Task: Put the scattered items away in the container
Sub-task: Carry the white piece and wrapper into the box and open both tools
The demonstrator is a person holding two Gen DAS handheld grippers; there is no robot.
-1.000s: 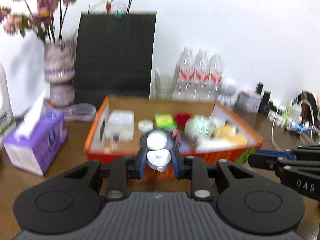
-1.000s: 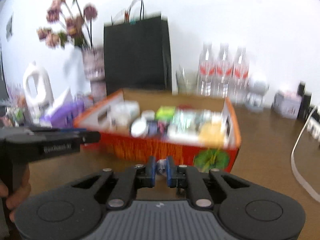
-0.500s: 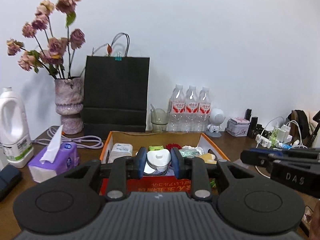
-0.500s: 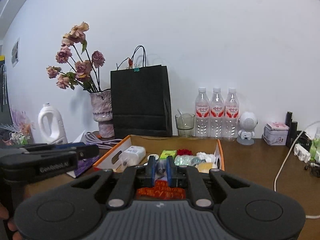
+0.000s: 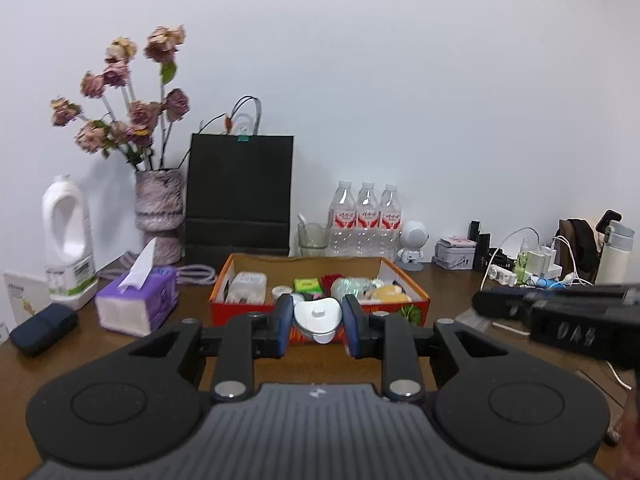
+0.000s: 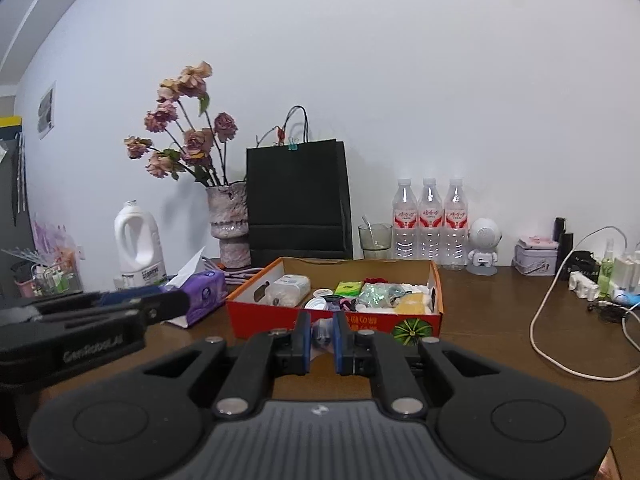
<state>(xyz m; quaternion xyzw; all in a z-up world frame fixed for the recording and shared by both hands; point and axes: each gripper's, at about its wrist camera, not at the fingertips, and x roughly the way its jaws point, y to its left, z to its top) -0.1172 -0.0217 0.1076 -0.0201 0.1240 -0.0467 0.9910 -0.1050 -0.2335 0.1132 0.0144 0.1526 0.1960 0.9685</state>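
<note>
Centrally, white heart-shaped case [image 5: 318, 314] clamped in left hand-held gripper [image 5: 316, 320], right hand-held gripper [image 6: 321, 338] pinching small clear item [image 6: 321, 332].

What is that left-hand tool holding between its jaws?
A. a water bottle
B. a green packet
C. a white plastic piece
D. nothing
C: the left gripper has its jaws closed on a white plastic piece, held in front of the orange box.

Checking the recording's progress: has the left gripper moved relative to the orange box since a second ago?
Yes. The left gripper, shut on a white object, has backed away from the orange box, which now looks smaller and farther off.
</note>
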